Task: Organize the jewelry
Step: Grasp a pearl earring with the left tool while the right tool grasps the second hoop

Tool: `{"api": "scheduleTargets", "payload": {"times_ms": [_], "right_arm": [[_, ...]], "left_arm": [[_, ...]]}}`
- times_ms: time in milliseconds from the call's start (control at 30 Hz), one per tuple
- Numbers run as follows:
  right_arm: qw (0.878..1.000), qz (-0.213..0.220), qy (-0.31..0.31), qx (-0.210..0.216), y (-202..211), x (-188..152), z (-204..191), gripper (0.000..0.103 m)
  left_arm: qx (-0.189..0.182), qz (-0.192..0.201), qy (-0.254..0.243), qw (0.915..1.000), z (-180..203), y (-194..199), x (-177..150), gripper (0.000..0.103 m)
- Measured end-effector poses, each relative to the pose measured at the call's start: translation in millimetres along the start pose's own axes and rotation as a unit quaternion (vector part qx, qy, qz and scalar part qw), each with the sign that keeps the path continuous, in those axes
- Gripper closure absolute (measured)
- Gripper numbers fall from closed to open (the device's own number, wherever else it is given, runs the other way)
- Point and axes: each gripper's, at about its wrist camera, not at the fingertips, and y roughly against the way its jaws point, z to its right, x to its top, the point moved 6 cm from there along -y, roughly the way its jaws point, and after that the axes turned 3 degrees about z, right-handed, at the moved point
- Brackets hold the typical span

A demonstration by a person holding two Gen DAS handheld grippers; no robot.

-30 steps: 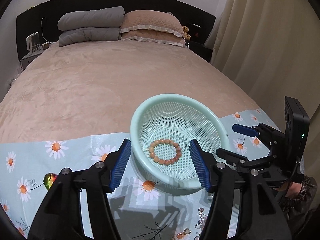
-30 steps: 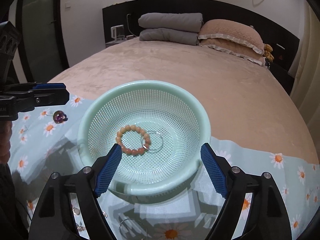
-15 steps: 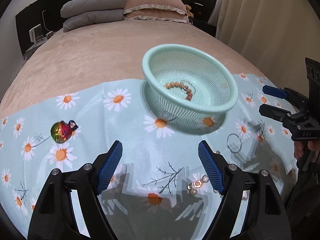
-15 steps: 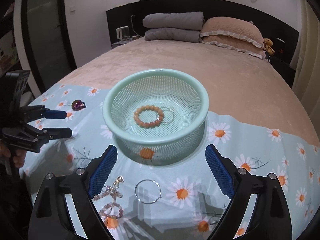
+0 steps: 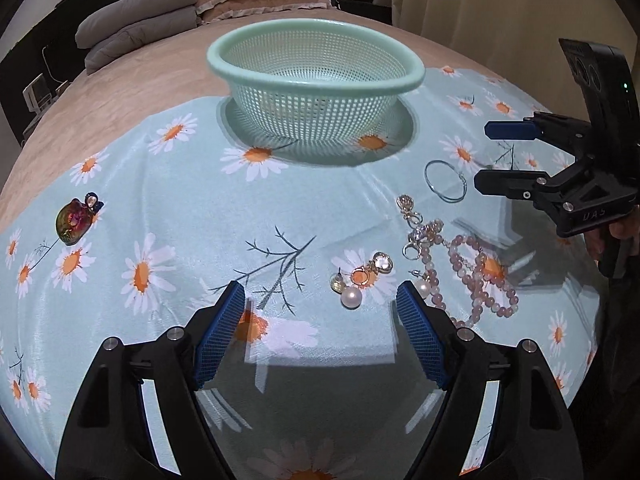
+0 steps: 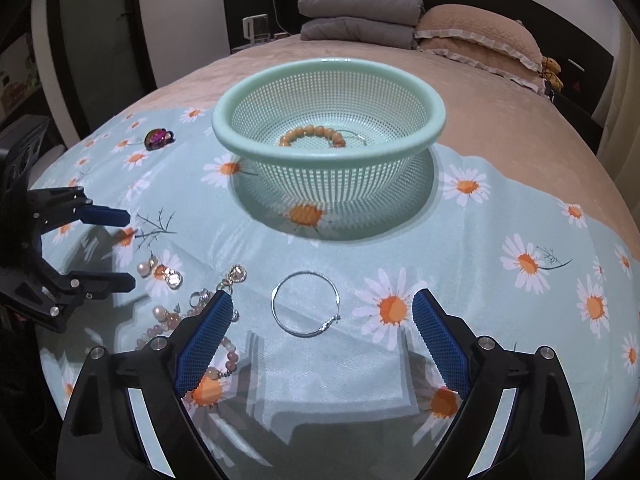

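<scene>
Bed with daisy cloth (image 6: pixel 500 216): green basket (image 6: pixel 328 154) holding bead bracelet (image 6: pixel 310 136). Silver hoop (image 6: pixel 306 308), pearl earrings (image 5: pixel 352 280), pink bead string (image 5: pixel 476 276) loose on cloth. Left hand-held gripper (image 5: pixel 320 336), right hand-held gripper (image 6: pixel 322 340) both released, jaws just widened, gripping nothing.

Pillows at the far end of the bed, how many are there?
4. Two grey pillows are stacked on the left. Two tan frilled pillows are stacked to their right. More could be hidden behind them.
</scene>
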Motion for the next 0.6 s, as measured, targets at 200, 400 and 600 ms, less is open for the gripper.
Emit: {"api": "scheduleTargets", "payload": {"times_ms": [200, 400, 600], "right_arm": [[1.0, -0.01, -0.007, -0.006, -21.9, -18.5, -3.3, 0.016], [0.999, -0.021, 0.004, -0.041, -38.3, -17.6, -6.4, 0.012], [0.998, -0.02, 0.006, -0.054, -42.6, -15.9, -7.4, 0.013]], "left_arm": [[0.024, 0.006, -0.01, 0.9997, 2.7, -16.1, -5.7, 0.026], [0.027, 0.023, -0.03, 0.9989, 12.8, -20.1, -4.9, 0.04], [0.034, 0.029, -0.023, 0.9987, 19.0, -20.8, -3.4, 0.086]]}}
